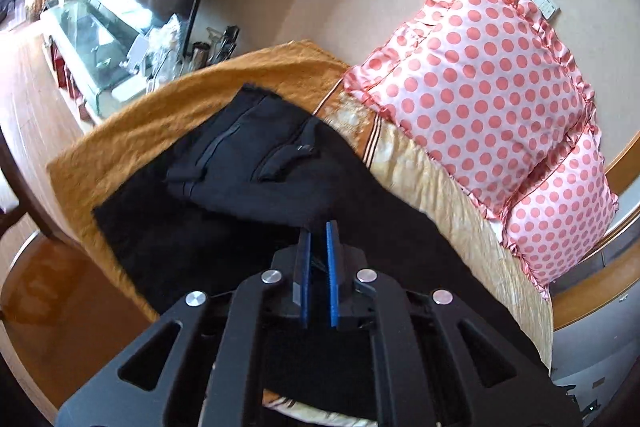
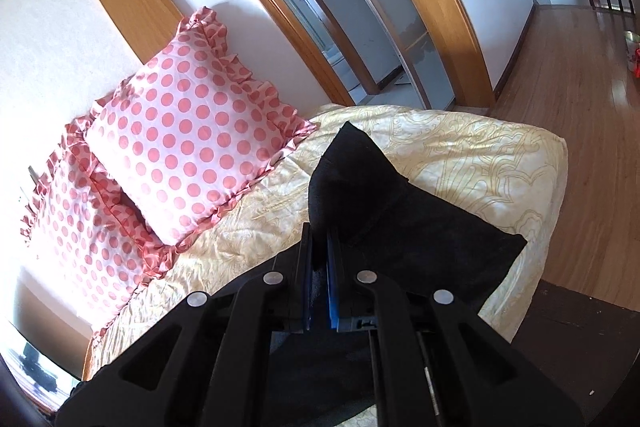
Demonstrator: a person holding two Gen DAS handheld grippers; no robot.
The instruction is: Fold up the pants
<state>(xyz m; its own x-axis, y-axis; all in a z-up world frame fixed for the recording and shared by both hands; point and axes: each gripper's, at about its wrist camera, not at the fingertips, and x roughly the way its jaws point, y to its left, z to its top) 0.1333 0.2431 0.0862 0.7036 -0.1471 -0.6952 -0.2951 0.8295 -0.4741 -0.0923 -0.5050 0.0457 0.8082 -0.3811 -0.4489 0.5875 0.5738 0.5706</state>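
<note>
Nearest the left wrist lens, the left gripper (image 1: 319, 227) points forward and slightly down over the bed, its blue-padded fingers (image 1: 331, 267) drawn close with a narrow slit between them; the tips sit against a lifted fold of the black pants (image 1: 256, 163), and cloth appears pinched at the tips, though the dark fabric makes the exact bite hard to read. The right gripper (image 2: 320, 231), seen from its own camera, is angled the same way, its pads pressed onto a raised peak of the pants (image 2: 360, 179), with black cloth visible between the fingers.

The pants lie across the bed, partly doubled over. The left view shows the waist end with a zip line and a pocket flap, resting on an orange blanket (image 1: 200, 83) that covers that side of the bed. The right view shows instead a plain black panel with a square corner spread on the cream patterned bedspread (image 2: 480, 155).

Two pink polka-dot pillows (image 1: 480, 83) lean against the wall at the head of the bed, close beside the pants in both views. Only the left view shows a glass-topped cabinet (image 1: 92, 35) beyond the blanket's edge; only the right view shows a wooden-framed doorway (image 2: 360, 7) and bare wooden floor (image 2: 580, 107) past the bedspread's far edge.
</note>
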